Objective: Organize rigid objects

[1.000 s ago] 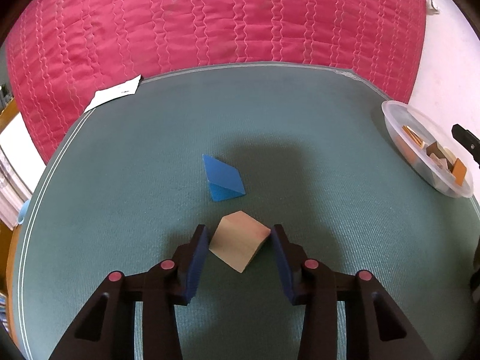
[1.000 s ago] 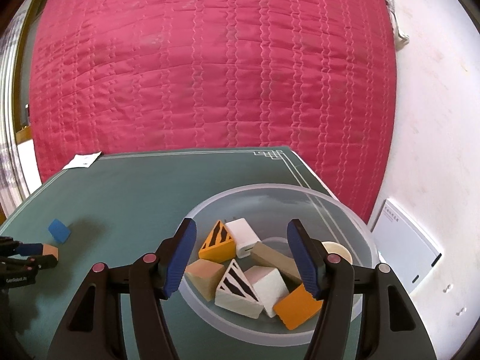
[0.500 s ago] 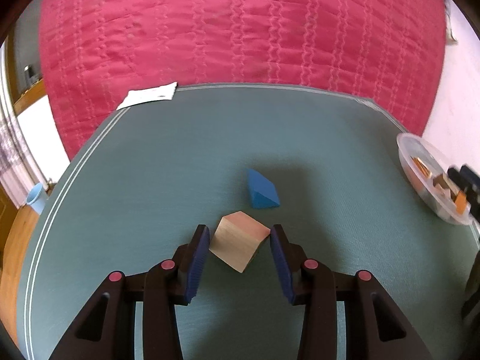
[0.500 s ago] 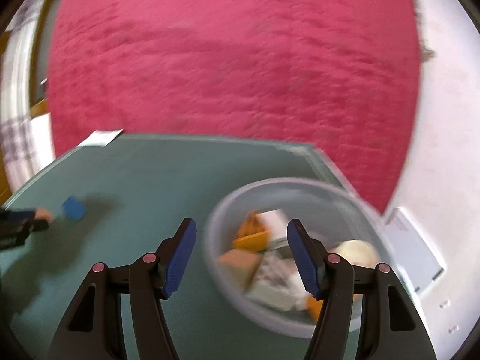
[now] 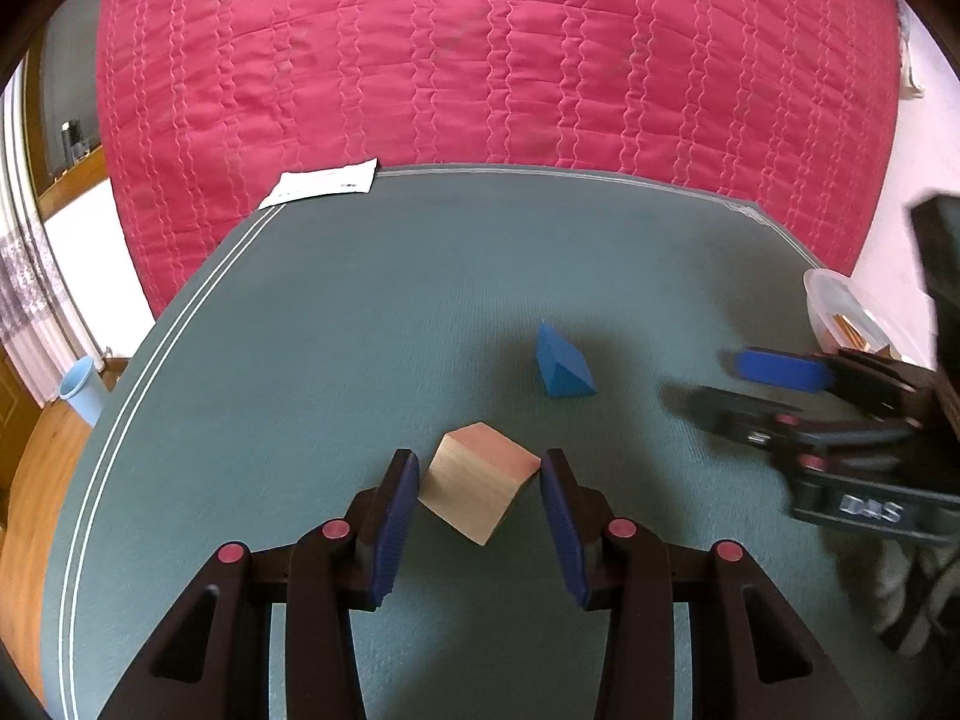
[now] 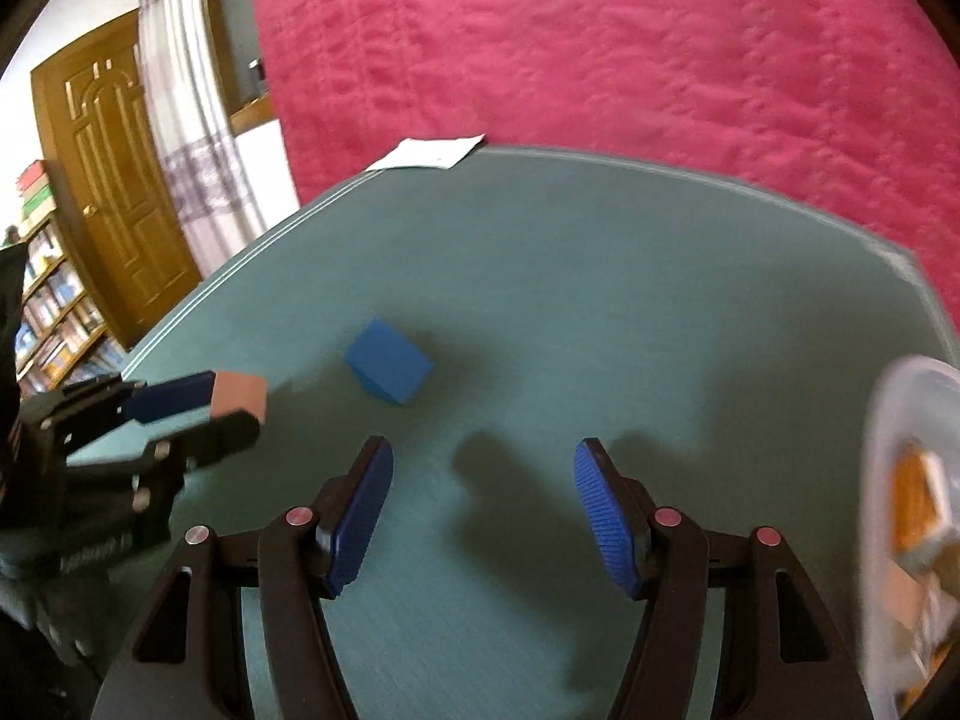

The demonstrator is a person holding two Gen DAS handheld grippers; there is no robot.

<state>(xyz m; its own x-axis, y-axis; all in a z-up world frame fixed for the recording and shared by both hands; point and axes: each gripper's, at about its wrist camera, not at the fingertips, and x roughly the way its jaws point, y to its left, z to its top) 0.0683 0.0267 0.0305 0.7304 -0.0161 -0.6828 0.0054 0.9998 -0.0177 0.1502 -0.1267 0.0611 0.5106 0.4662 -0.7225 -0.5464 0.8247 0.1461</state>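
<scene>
Left hand-held gripper (image 5: 480, 495) clamped on the wooden cube (image 5: 478, 482), pads touching its left and right corners, just as half a second ago. Right hand-held gripper (image 6: 483, 513) with pads wide apart and holding nothing, swung left since the earlier frames: a second ago over the clear bowl (image 6: 912, 516), now over bare counter (image 6: 600, 300), with the bowl pushed to the right edge of its view and blurred. Seen from the left wrist camera, now reaching in at the right over the counter, where only its tip showed beside the bowl a second earlier. Blue wedge block (image 5: 561, 367) lying on the green counter just beyond the wooden cube and apart from it; in the right wrist view, ahead and a little left of the open pads. Orange and pale blocks (image 6: 918, 510) inside the bowl, smeared by motion. White lettering on the right gripper's body in the left view and on the left gripper's body in the right view, too blurred to read. White paper slip (image 5: 324, 186) at the far left edge of the counter, its print too small to read. Red quilted cover (image 5: 498, 54) behind the counter.
</scene>
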